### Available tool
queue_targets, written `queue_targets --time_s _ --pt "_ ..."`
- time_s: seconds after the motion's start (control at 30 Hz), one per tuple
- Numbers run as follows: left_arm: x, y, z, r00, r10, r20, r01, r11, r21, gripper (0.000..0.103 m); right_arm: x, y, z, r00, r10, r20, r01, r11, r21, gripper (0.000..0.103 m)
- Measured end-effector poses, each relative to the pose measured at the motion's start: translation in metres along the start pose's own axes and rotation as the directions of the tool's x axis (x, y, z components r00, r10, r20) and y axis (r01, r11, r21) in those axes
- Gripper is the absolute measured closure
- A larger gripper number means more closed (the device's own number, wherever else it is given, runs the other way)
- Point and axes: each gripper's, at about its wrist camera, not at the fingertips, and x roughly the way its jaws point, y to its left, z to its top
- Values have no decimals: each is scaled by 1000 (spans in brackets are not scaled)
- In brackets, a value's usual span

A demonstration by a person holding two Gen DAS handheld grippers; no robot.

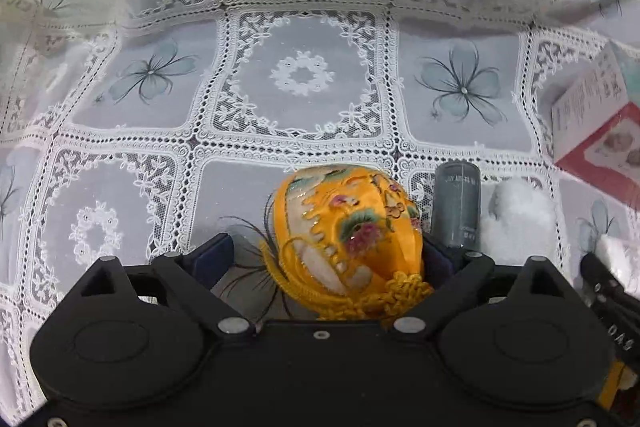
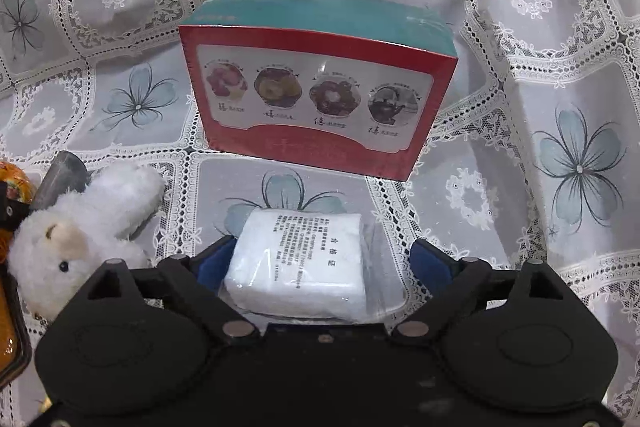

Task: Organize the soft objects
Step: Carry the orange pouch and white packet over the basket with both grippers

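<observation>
Close up, the left gripper (image 1: pixel 326 255) is black hard plastic with blue pads, and its jaws are spread wide. Between them lies a yellow pouch (image 1: pixel 348 231), round and puffy like a ball, made of shiny silk with stitched pink flowers and green leaves. A knotted yellow cord (image 1: pixel 384 297) hangs from its near end. The pouch touches the right pad or sits just beside it, I cannot tell which, and there is a gap on the left side. The right gripper (image 2: pixel 322 259) is open wide too. A white folded towel (image 2: pixel 300 263) in a clear crinkly wrapper lies between its blue pads, with a printed label on top. The pads do not press it. To the left of the towel lies a fluffy white toy animal (image 2: pixel 80 227) with a black eye and a tan snout. A dark gray tube (image 1: pixel 456 207) lies between the pouch and the toy. Farther back stands a cardboard box (image 2: pixel 316 91), red in front and teal on top, with four round pictures on it. Under everything is the surface, covered with a white lace cloth (image 1: pixel 304 75) of squares and blue-gray flowers.
</observation>
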Motion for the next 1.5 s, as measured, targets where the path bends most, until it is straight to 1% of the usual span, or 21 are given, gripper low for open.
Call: queue_targets --time_s 0.07,0.13,0.17,0.2,0.23,0.27,0.3,0.4,0.53,0.67,0.7,0.8,1.0,1.17,1.3,1.5 --pt "1 -1 0 1000 2 3 -2 1000 16 9 2 -4 1 1000 18 -12 -18 1000 9 11" --pt "0 1 1 1000 -14 3 14 1000 11 13 4 -10 5 999 38 -28 -38 999 18 14" --pt "0 3 1 1000 -23 1 23 1000 7 18 4 -12 7 998 50 -34 -50 999 20 19" --pt "-2 4 2 1000 -31 2 31 1000 1 27 4 -13 8 997 60 -39 -60 998 20 22" --pt "-4 6 2 999 -38 5 38 999 -4 32 3 -14 9 996 74 -42 -73 997 17 31" --pt "-6 7 2 999 -46 11 46 999 -7 43 1 -14 9 995 85 -44 -84 996 13 39" --pt "-8 10 3 998 -56 14 57 998 -10 46 -1 -13 10 994 101 -47 -101 995 8 40" --pt "-11 16 4 997 -70 15 71 997 -35 46 -5 -13 12 992 112 -57 -112 994 10 42" --pt "-27 26 0 996 -77 43 79 996 -50 46 -8 -18 16 989 134 -68 -131 990 42 42" --pt "-50 34 -4 993 -85 78 90 993 -70 46 -21 -25 22 992 122 -40 -120 991 61 42" --pt "-58 36 -6 993 -86 85 92 993 -76 46 -29 -25 18 992 121 -33 -119 991 64 42" --pt "-80 40 -15 992 -73 102 82 992 -90 46 -46 -29 20 992 124 -11 -122 990 73 42" --pt "-125 46 -47 989 -85 117 97 990 -100 46 -91 -41 15 989 147 28 -149 986 79 42" --pt "-157 43 -83 991 -68 119 78 994 -83 46 -127 -49 -1 984 172 54 -176 982 73 42" --pt "-175 36 -114 992 -53 118 60 997 -57 46 -168 -59 -23 976 203 81 -208 977 54 42" --pt "-191 23 -159 993 -16 115 18 1000 -16 46 -214 -72 -61 961 259 93 -263 964 33 42"
